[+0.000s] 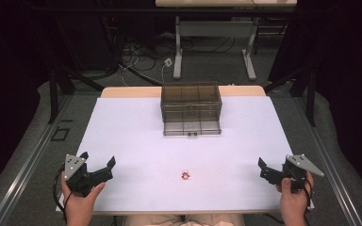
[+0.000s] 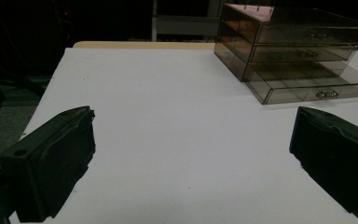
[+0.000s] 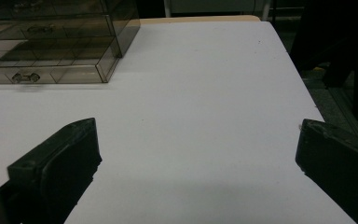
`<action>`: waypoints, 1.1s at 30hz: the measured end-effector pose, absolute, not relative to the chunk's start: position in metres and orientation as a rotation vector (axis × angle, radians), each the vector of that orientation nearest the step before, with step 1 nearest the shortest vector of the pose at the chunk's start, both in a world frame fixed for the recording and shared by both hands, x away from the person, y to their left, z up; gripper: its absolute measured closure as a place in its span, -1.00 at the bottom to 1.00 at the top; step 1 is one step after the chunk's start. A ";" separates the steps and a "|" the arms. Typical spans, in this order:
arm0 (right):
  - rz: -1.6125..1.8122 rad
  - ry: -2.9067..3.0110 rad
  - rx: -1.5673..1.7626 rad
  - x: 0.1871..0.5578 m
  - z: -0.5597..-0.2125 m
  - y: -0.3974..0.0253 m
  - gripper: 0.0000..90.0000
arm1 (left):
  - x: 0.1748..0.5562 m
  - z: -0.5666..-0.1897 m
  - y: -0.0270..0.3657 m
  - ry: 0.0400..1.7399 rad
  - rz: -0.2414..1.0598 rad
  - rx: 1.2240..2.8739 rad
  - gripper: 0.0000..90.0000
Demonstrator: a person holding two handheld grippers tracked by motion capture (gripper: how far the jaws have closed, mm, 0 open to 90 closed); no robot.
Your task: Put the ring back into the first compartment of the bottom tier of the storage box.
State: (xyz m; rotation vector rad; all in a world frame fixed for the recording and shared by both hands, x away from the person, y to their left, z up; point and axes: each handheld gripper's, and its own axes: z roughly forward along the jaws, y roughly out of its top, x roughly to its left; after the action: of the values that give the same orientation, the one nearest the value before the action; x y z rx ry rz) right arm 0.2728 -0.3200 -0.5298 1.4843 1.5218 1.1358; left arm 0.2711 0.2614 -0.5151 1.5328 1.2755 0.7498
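From the high view, the work looks barely begun: the small red object lies alone on the white table, between the two grippers and a little ahead of both, untouched, while the smoky clear drawer unit stands well beyond it with its lowest drawer pulled out. The left gripper hangs at the near left corner with jaws spread wide and nothing between them; the right gripper sits at the near right edge, likewise empty. In the left gripper view, the left gripper has its jaws wide apart over bare table, with the drawer unit ahead and to its right. In the right gripper view, the right gripper is just as wide open, holding nothing, the drawer unit ahead and to its left. Picking up the object and stowing it likely remain.
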 end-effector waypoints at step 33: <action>1.089 1.683 1.431 0.266 -0.535 -0.304 -1.00 | 0.275 -0.512 0.219 1.198 0.634 1.594 -0.99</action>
State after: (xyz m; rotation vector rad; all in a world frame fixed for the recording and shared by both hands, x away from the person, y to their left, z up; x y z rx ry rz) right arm 0.2662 -0.3036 -0.5346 1.4312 1.6826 1.0891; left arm 0.2745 0.2186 -0.5116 1.5936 1.1977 0.6340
